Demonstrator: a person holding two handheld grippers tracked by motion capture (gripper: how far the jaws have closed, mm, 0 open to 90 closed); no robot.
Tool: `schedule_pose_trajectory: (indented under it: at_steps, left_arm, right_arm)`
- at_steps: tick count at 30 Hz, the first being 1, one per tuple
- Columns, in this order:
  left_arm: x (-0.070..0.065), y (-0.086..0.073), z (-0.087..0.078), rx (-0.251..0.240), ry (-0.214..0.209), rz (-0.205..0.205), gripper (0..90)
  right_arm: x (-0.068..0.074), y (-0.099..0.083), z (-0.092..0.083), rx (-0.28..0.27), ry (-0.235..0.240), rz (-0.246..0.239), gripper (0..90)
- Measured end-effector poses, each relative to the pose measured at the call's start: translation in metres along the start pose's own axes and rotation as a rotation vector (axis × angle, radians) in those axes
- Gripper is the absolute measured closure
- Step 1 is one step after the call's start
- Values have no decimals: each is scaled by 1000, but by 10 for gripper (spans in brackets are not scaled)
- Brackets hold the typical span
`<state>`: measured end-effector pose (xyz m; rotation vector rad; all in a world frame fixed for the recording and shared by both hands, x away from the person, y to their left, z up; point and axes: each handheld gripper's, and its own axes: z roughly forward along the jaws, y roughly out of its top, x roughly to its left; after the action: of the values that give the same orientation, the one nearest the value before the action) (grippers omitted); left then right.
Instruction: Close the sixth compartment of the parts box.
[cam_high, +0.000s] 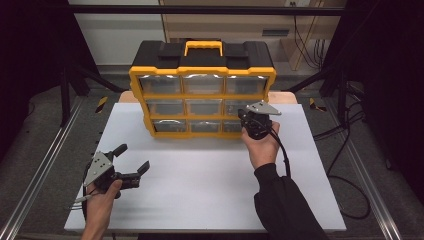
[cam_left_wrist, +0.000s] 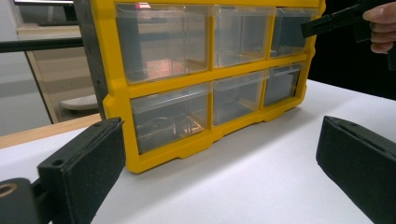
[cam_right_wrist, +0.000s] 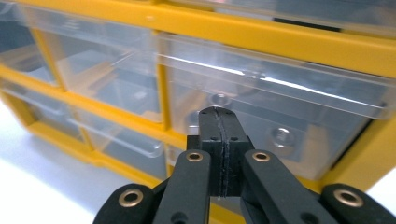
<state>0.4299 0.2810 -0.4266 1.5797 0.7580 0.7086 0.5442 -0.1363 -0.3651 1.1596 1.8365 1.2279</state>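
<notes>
My right claw (cam_right_wrist: 218, 140) has its two black jaws pressed flat together with nothing between them, and its tip sits right at the clear front of a drawer (cam_right_wrist: 280, 107) in the right-hand column of a yellow and black organizer (cam_high: 202, 90); I cannot tell whether the tip actually touches the plastic. Seen from above, that claw (cam_high: 250, 119) is held in a hand (cam_high: 261, 146) with a dark sleeve, level with the middle and bottom rows of drawers at the cabinet's right edge. The organizer stands upright at the far side of the white tabletop (cam_high: 200, 185), with three rows of three transparent drawers and a yellow carry handle (cam_high: 203, 47) on its black top. My left claw (cam_high: 134, 161) rests well apart from it, near the tabletop's front left corner, with its jaws spread wide and holding nothing. Looking along that left claw (cam_left_wrist: 219, 154), I see the organizer's lower left corner ahead across bare white surface, with small dark items faintly visible inside the bottom left drawer (cam_left_wrist: 170, 116).
</notes>
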Motion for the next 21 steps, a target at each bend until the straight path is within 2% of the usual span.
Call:
schedule_pose_trajectory:
  at_steps: [2, 14, 18, 21]
  left_arm:
    - [0, 0, 1, 4, -6, 0, 12]
    - [-4, -1, 4, 18, -37, 5, 12]
    - [-4, -1, 4, 17, -43, 7, 13]
    - [-4, -2, 5, 19, -46, 8, 13]
  right_arm:
    - [3, 0, -2, -3, 7, -17, 900]
    - [9, 1, -7, -9, 49, -17, 822]
    - [12, 0, -8, -6, 75, -7, 726]
    - [14, 1, -8, -15, 79, -17, 647]
